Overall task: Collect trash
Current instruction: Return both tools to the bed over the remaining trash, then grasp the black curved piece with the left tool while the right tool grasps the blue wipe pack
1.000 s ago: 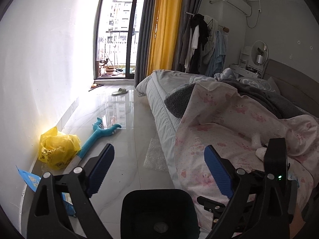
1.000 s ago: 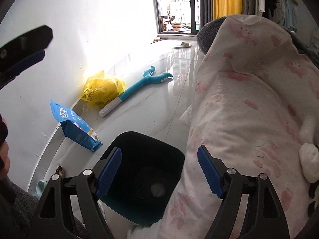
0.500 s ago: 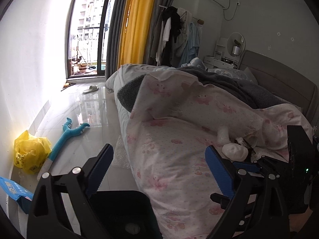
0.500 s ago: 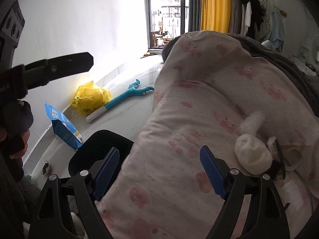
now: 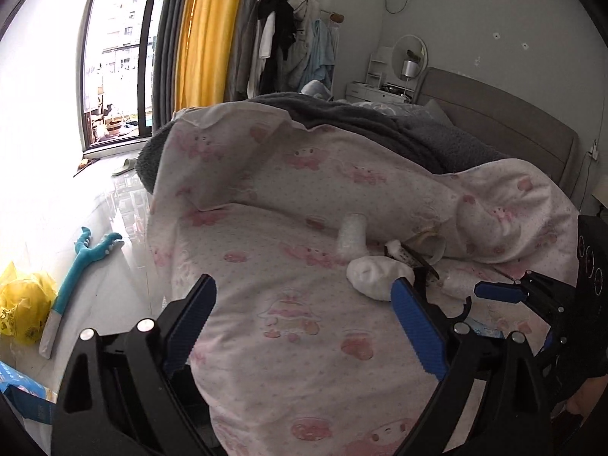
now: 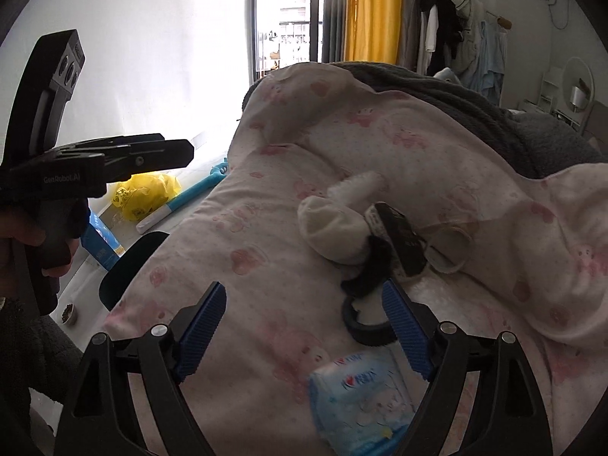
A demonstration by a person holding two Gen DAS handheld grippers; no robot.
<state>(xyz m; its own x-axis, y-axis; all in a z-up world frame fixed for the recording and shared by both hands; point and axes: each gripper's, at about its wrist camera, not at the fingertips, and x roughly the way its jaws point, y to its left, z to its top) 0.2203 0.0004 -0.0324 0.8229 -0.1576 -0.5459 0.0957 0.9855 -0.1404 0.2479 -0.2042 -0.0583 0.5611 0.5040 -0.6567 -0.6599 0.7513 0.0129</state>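
Observation:
Litter lies on the pink quilt (image 6: 266,250): a white crumpled wad (image 6: 330,228) (image 5: 376,277), a white paper tube (image 5: 351,235), a black wrapper (image 6: 399,239), a dark ring (image 6: 364,323) and a blue tissue pack (image 6: 361,391). My right gripper (image 6: 304,323) hovers open just short of the ring, with the tissue pack under its right finger. My left gripper (image 5: 304,319) is open over bare quilt, the wad just beyond its right pad; it also shows at the left of the right wrist view as the left gripper (image 6: 114,159). The black bin (image 6: 129,266) stands on the floor beside the bed.
On the floor by the wall lie a yellow bag (image 5: 22,304), a teal toy claw (image 5: 76,269) and a blue packet (image 6: 100,243). A grey blanket (image 5: 380,125) covers the far bed. The right gripper (image 5: 532,296) reaches in at the right of the left wrist view.
Both views have swung from the floor and bin over to the bed, bringing the litter pile close in front. Both grippers stayed open and empty.

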